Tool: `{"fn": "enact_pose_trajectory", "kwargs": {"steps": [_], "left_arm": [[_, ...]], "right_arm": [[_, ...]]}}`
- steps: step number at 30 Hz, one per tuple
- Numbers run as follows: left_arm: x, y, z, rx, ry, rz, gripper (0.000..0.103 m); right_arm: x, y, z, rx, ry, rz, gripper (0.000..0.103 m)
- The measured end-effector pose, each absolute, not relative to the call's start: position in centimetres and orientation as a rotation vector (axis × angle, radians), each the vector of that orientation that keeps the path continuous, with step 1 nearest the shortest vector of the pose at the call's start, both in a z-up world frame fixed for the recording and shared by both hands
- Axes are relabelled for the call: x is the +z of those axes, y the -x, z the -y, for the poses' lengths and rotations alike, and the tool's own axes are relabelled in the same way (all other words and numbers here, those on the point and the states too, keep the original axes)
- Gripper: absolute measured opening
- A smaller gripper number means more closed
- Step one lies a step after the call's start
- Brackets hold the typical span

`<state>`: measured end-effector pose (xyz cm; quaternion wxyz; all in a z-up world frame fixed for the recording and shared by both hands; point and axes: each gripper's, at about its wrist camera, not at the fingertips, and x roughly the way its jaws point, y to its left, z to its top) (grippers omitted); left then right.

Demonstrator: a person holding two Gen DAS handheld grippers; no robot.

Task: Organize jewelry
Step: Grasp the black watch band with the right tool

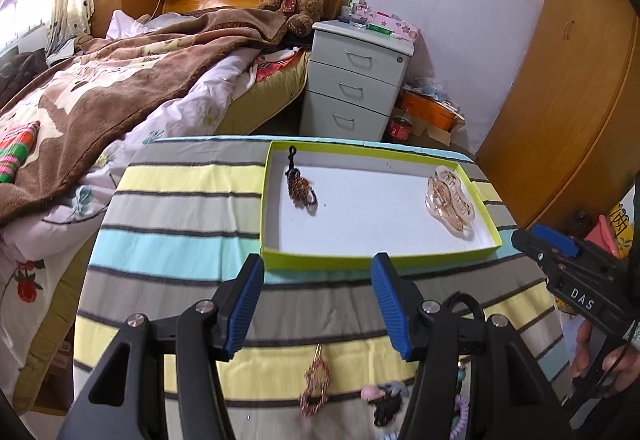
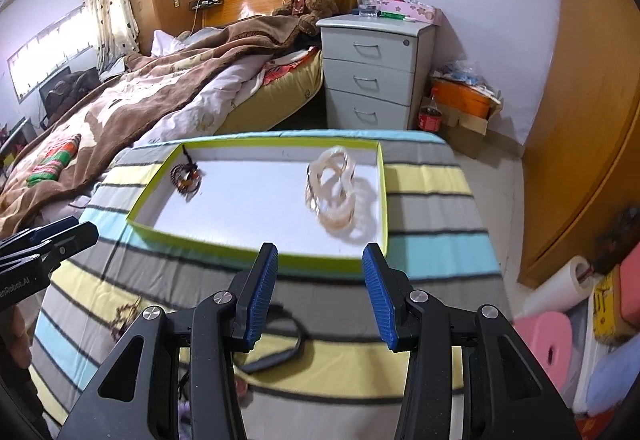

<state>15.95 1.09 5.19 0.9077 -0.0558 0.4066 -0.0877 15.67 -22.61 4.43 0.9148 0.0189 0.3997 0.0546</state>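
A shallow green-rimmed tray (image 1: 320, 263) (image 2: 256, 255) with a white floor lies on the striped cloth. In it are a dark beaded bracelet (image 1: 301, 188) (image 2: 187, 175) at the left and a clear amber hair claw (image 1: 450, 203) (image 2: 334, 191) at the right. My left gripper (image 1: 318, 304) is open and empty, just short of the tray's near rim. Below it lie a pink beaded piece (image 1: 316, 386), a dark hair tie (image 1: 386, 406) and a purple coil (image 1: 460, 416). My right gripper (image 2: 320, 296) is open and empty over a black band (image 2: 276, 348).
The cloth covers a small table (image 1: 172, 199) beside a bed (image 1: 100, 87). A white drawer unit (image 1: 356, 79) stands behind, a wooden wardrobe (image 1: 580, 87) at the right. The right gripper shows in the left wrist view (image 1: 560, 252). Foam rolls (image 2: 556, 344) lie on the floor.
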Motion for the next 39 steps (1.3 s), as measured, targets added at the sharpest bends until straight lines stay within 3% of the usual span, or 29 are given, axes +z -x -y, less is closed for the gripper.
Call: {"fn": "enact_pose_trajectory", "kwargs": {"steps": [16, 18, 22, 39], "left_arm": [[1.7, -11.3, -3.7, -0.164, 0.167, -0.896, 0.059], [1.2, -10.8, -3.8, -0.167, 0.167, -0.902, 0.059], [0.4, -10.2, -4.2, -0.167, 0.18, -0.917, 0.059], [-1.6, -9.7, -4.6, -0.19, 0.216, -0.974, 0.06]], "right_arm": [[0.4, -11.7, 22.5, 0.101, -0.14, -0.893, 0.046], [-0.4, -11.6, 22.8, 0.092, -0.169, -0.917, 0.054], [-1.3, -11.8, 22.4, 0.081, -0.197, -0.951, 0.055], [-2.5, -13.0, 20.4, 0.051, -0.077, -1.0, 0.055]]}}
